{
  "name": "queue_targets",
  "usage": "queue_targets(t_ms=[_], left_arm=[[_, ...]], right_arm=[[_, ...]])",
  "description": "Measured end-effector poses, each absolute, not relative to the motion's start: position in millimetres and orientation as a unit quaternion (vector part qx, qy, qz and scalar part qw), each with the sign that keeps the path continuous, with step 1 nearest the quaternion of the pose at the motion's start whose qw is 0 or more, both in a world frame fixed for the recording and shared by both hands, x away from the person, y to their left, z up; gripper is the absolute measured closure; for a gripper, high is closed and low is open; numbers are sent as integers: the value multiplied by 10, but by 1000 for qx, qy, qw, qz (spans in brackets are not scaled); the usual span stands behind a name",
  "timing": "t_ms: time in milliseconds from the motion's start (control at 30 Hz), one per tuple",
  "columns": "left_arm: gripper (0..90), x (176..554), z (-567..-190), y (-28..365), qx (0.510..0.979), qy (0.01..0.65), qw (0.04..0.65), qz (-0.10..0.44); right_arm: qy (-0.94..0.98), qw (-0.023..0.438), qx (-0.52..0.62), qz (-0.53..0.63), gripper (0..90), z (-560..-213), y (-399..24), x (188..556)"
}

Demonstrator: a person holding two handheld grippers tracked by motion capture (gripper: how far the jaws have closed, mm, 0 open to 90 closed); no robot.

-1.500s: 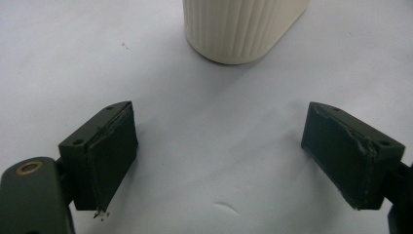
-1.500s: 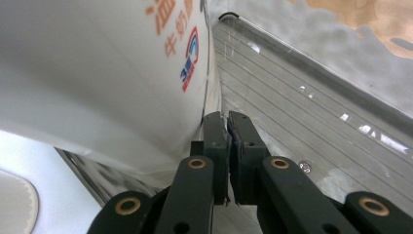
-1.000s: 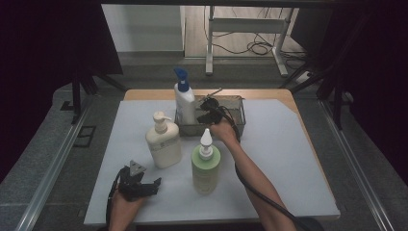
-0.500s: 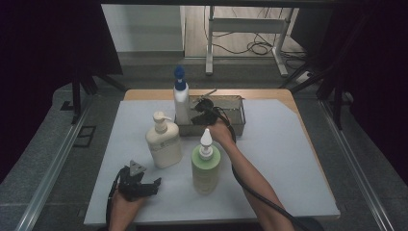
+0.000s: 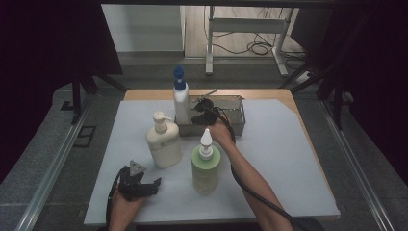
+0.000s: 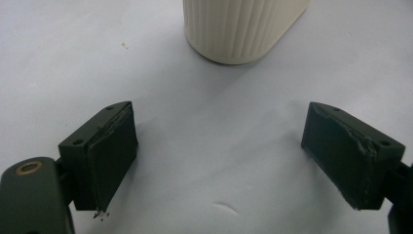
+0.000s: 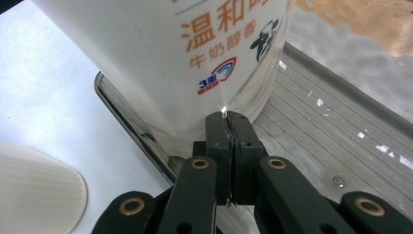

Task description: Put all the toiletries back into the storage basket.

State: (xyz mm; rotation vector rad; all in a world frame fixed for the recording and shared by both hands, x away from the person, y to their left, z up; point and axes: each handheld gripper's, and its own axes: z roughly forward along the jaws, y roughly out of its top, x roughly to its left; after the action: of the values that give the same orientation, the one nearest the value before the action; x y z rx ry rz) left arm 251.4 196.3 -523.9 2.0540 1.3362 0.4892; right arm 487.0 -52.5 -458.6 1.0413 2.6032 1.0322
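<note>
A dim room, black drapes around a white-topped desk (image 5: 288,159). The right gripper (image 7: 229,122), jaws pressed shut on nothing, noses against the tall white plastic bottle with the blue cap (image 5: 180,101), standing in the metal tray (image 5: 238,113). It looks rigid, smooth, top-heavy: best gripped mid-body. The left gripper (image 6: 219,165) rests open near the cream pump bottle (image 5: 163,142).

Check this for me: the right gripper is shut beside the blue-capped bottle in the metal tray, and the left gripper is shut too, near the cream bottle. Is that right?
Not quite. The left gripper is open: the left gripper view shows its jaws wide apart over the bare table, near the cream bottle. The rest holds: the right gripper is shut beside the blue-capped bottle in the metal tray.
</note>
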Motion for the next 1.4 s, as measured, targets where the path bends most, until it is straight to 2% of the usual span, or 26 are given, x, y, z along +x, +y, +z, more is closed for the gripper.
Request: queue_targets(t_ms=[167, 433, 900, 1167, 1400], left_arm=[[129, 2514, -5239, 1963, 780, 507, 316, 186], [129, 2513, -5239, 1964, 780, 507, 315, 186], [129, 2513, -5240, 1964, 780, 507, 316, 187], [129, 2513, -5242, 1962, 779, 507, 317, 187], [129, 2513, -5244, 1959, 778, 508, 319, 187]], right_arm=[[869, 77, 347, 344, 871, -4585, -527, 4865], [869, 85, 341, 349, 759, -4564, -609, 4845], [867, 85, 314, 378, 437, -4373, -889, 4669], [868, 93, 297, 387, 312, -4304, -989, 4524], [868, 101, 283, 395, 256, -4236, -1082, 4372]])
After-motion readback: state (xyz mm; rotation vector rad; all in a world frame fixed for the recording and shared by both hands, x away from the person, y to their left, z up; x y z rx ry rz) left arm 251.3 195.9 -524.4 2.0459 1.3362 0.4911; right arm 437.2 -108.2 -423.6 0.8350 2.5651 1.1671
